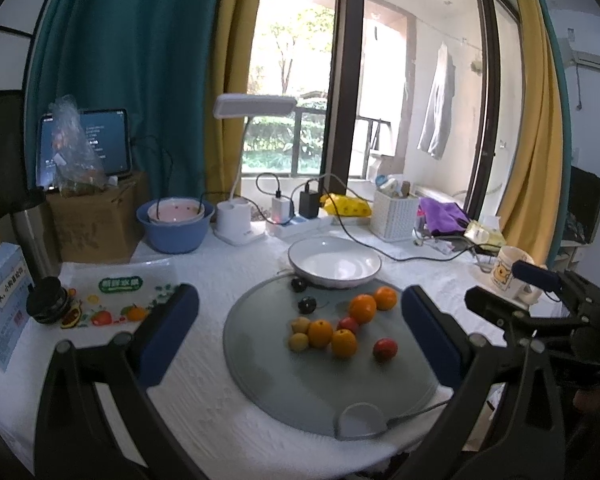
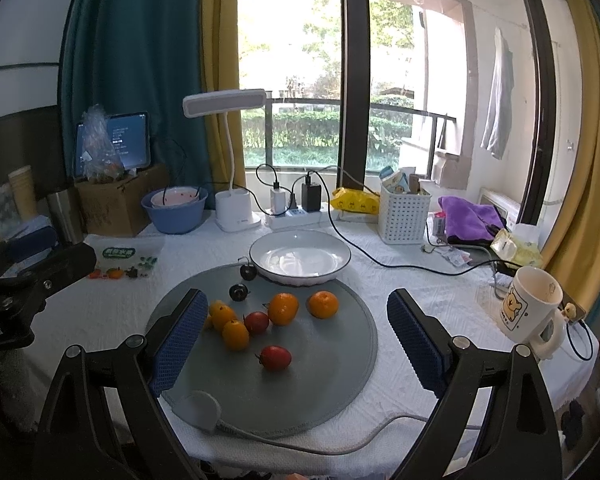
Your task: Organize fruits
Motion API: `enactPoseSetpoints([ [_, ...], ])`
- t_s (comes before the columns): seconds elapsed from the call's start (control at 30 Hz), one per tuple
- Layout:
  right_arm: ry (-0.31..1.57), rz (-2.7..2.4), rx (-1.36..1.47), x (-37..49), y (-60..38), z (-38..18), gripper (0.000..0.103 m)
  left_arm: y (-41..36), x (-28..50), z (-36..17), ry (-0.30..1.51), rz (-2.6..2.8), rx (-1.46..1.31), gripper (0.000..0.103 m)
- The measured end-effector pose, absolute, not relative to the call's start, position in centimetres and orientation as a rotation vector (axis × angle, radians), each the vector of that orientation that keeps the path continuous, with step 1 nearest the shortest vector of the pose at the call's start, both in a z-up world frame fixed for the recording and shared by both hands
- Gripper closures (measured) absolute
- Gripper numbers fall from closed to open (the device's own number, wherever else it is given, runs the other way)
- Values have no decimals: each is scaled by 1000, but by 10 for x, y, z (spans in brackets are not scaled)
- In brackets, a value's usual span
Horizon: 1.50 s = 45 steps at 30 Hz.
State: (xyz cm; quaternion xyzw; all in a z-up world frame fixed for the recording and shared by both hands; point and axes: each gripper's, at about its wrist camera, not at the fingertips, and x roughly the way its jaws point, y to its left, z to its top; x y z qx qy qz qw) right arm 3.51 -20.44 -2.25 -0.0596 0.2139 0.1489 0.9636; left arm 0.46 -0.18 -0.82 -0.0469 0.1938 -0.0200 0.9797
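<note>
Fruits [image 2: 260, 322] lie scattered on the grey mat [image 2: 340, 360]; left gripper [image 1: 300, 332] and right gripper [image 2: 296, 336] gape empty.

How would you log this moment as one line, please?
left gripper: open | right gripper: open | fruits: on mat | plate: empty

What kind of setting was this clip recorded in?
Likely a lived-in home room: a cluttered table by a curtained balcony window, with a desk lamp and a garment hanging outside.
</note>
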Motion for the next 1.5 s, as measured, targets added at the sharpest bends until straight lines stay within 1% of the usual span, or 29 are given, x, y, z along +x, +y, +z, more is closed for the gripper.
enactPoseSetpoints([
  [0.3,519,297,-134,57,-205,-52,10,1,31,-40,501,-37,-86,1],
  [0.4,555,307,-139,65,-203,-64,11,2,40,-51,537,-38,-86,1],
  [0.47,579,316,-140,71,-201,-71,16,2,45,-58,559,-42,-84,2],
  [0.6,623,337,-145,79,-195,-85,20,0,55,-71,606,-54,-82,3],
  [0.7,662,357,-147,85,-190,-96,26,-3,63,-82,648,-69,-78,8],
  [0.87,724,388,-136,96,-186,-114,29,-7,73,-97,711,-78,-76,10],
  [0.97,773,408,-126,104,-184,-124,33,-8,81,-103,735,-78,-81,14],
  [1.07,800,426,-127,113,-181,-131,34,-8,89,-110,766,-71,-87,16],
  [1.2,829,446,-126,125,-179,-139,34,-11,98,-116,806,-70,-90,22],
  [1.3,849,466,-118,132,-179,-143,35,-15,104,-118,829,-59,-73,23],
  [1.33,854,476,-112,134,-179,-144,37,-17,107,-119,836,-55,-67,23],
  [1.37,861,486,-106,137,-180,-146,43,-18,108,-119,842,-51,-65,23],
  [1.43,878,504,-90,142,-183,-149,48,-21,111,-120,855,-47,-58,26],
  [1.5,874,517,-85,145,-186,-148,55,-25,114,-121,868,-50,-53,28],
])
